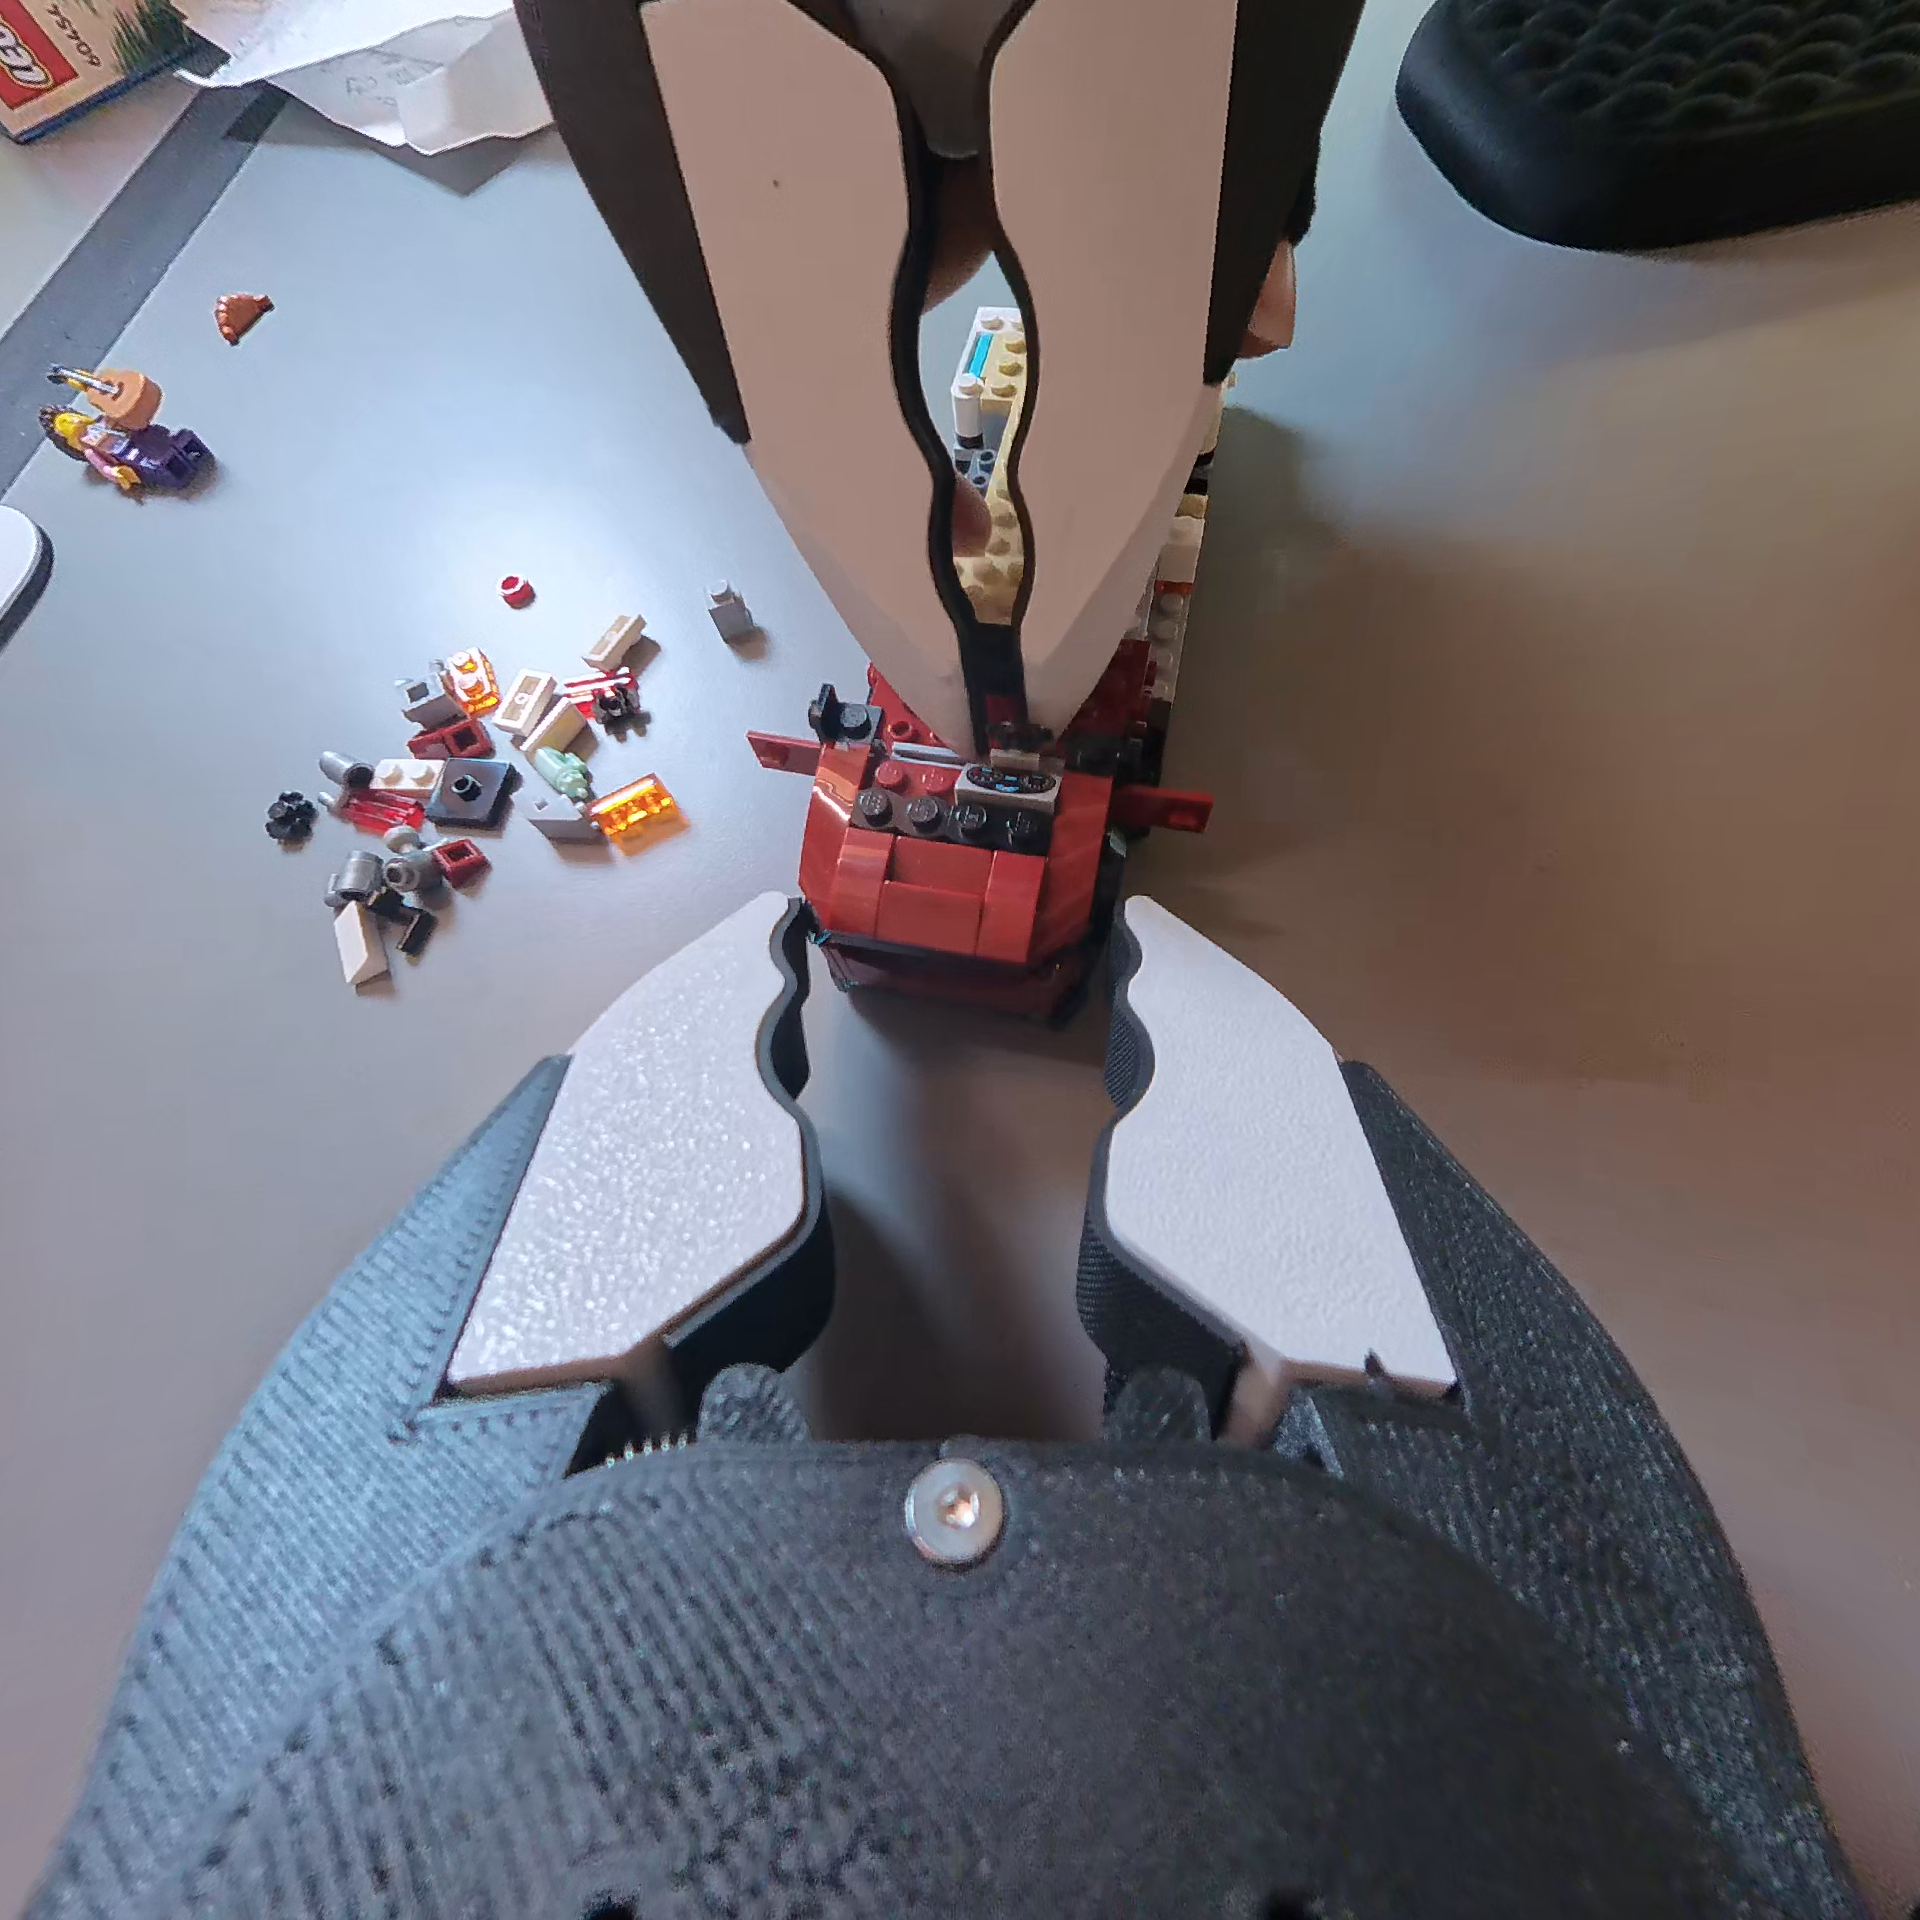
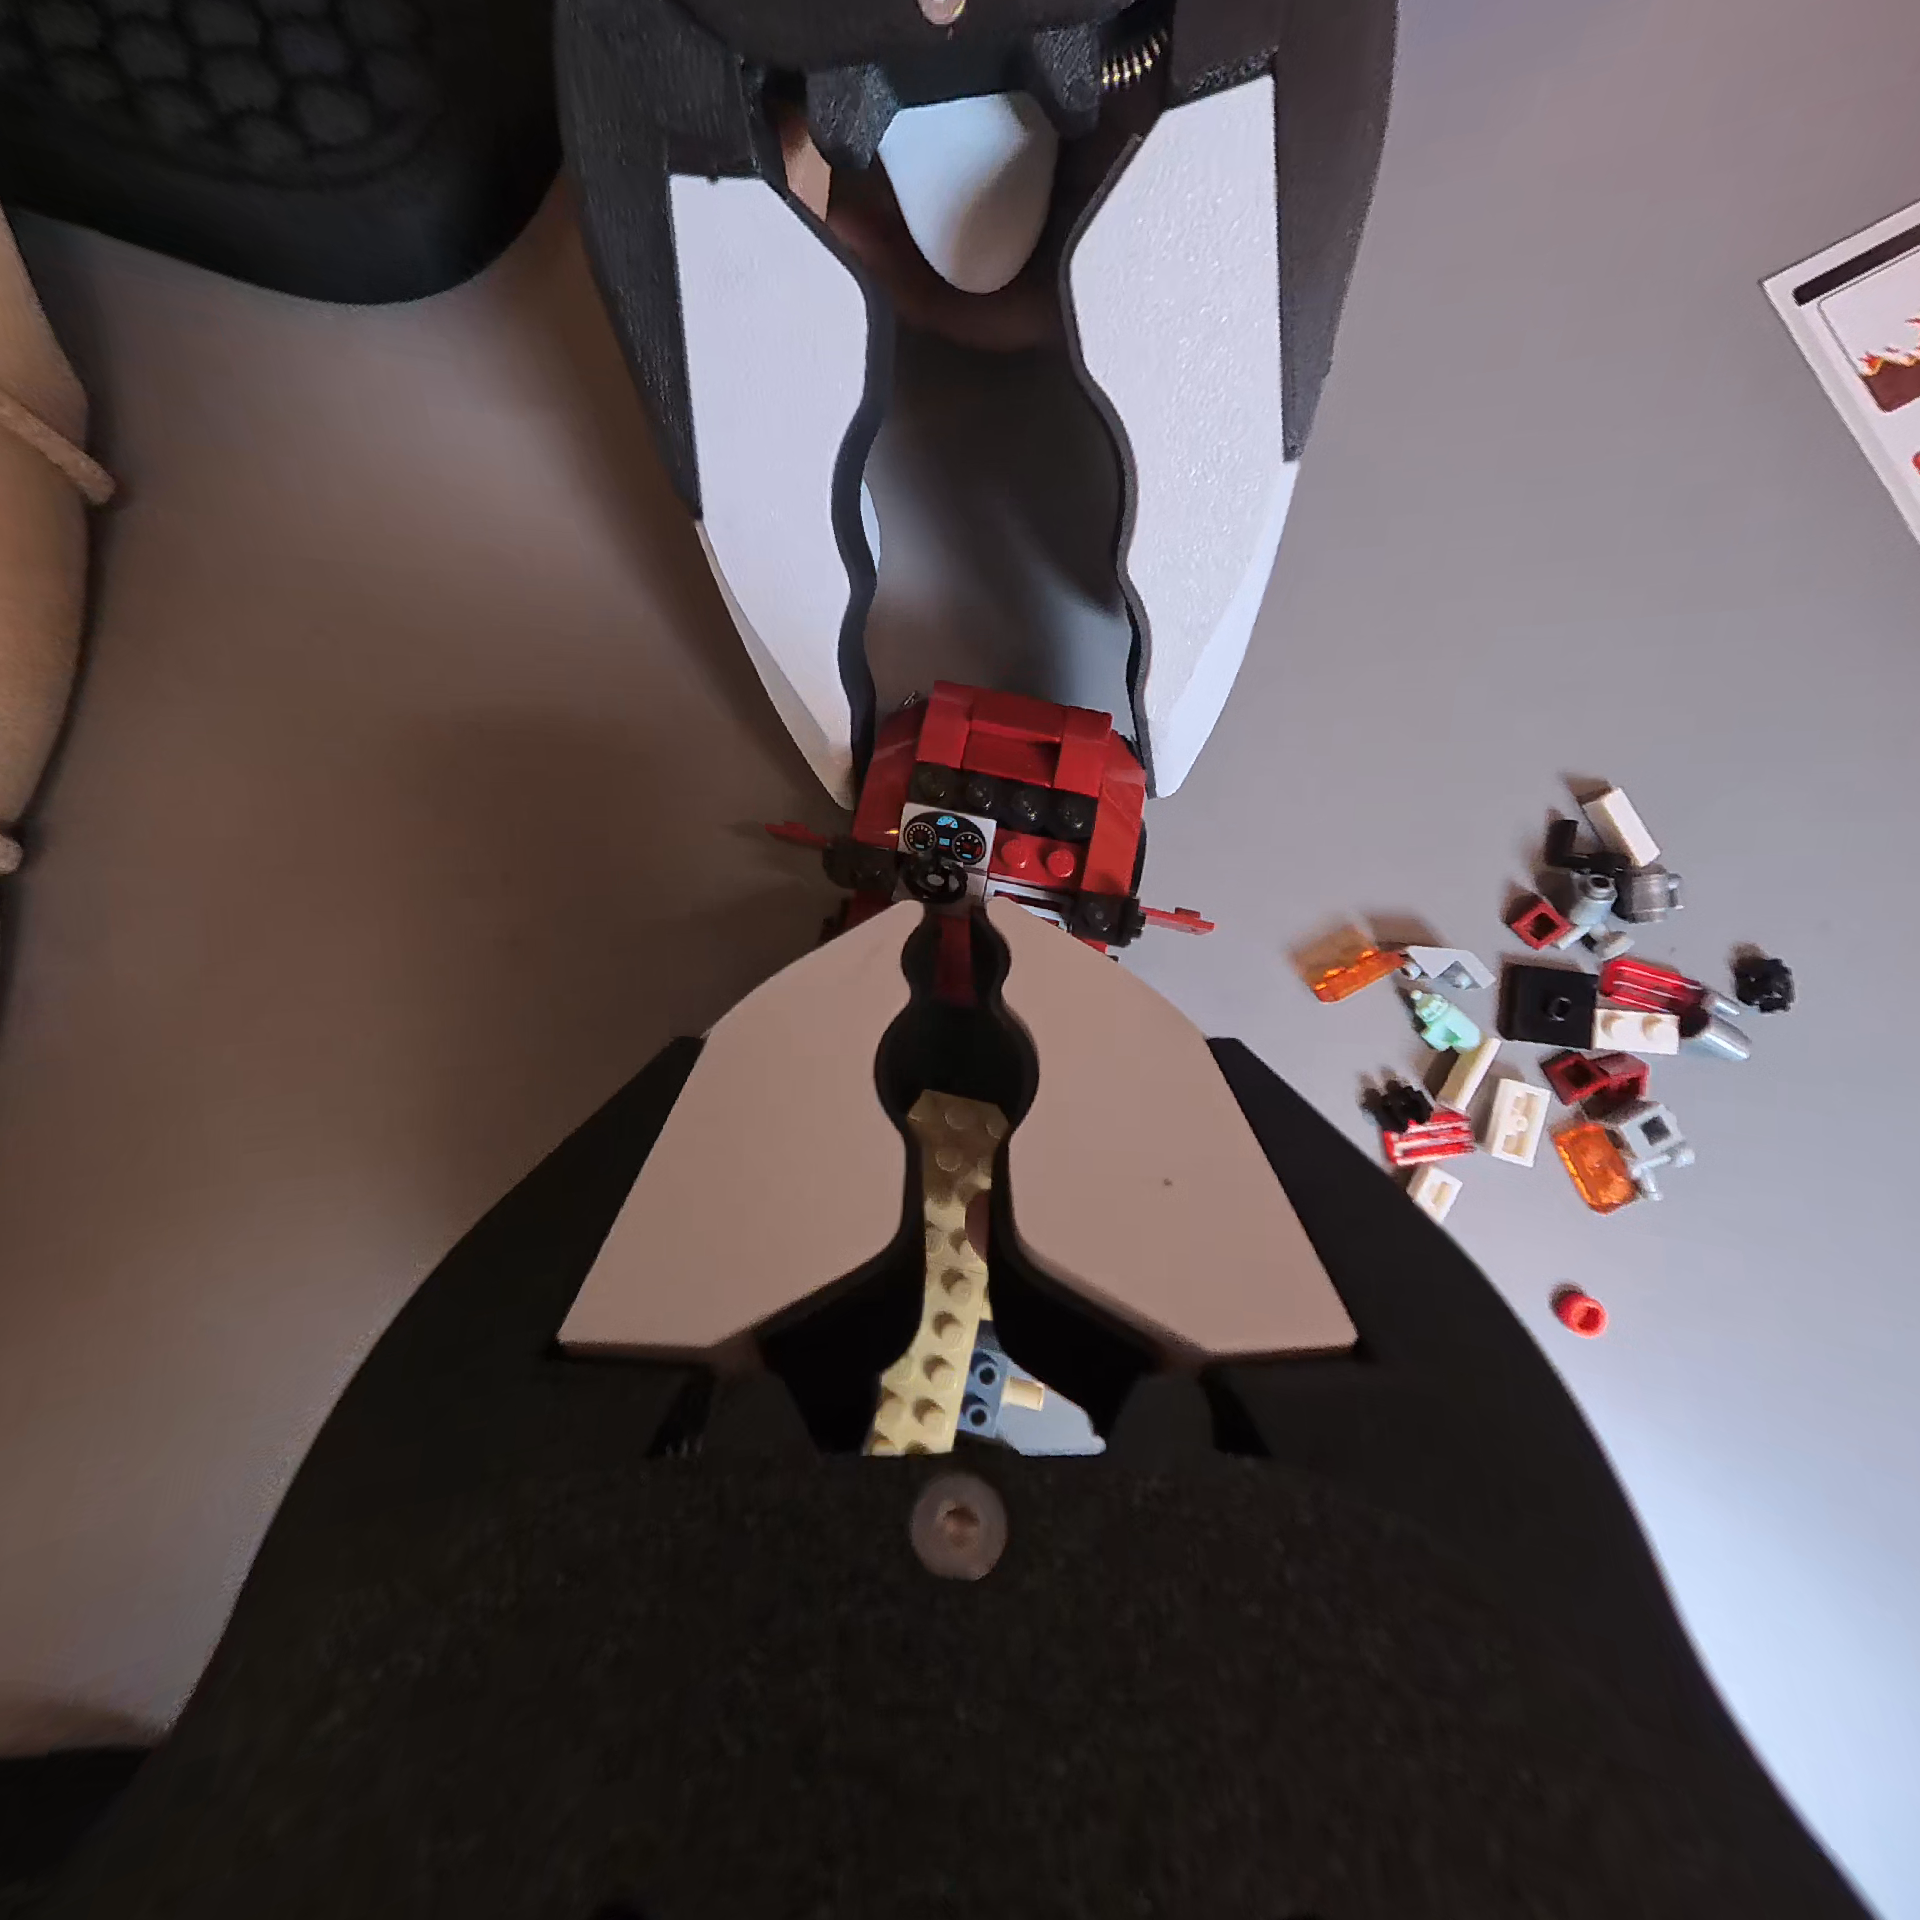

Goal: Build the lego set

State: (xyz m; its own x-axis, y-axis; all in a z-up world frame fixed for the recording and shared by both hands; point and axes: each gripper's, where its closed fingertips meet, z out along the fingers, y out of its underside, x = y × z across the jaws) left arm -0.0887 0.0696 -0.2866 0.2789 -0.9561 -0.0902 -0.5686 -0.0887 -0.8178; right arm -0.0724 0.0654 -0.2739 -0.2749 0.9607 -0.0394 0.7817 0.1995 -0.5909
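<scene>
Grey desk fills your left wrist view: your left gripper clamps the red brick car by its nose. In your right wrist view, your right gripper pinches the car's black steering wheel; loose bricks lie nearby.

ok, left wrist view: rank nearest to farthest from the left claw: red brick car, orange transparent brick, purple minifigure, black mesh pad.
1. Red brick car: between the left claw's fingertips, centre.
2. Orange transparent brick: left, in the loose-parts pile.
3. Purple minifigure: far left.
4. Black mesh pad: top right corner.
</scene>
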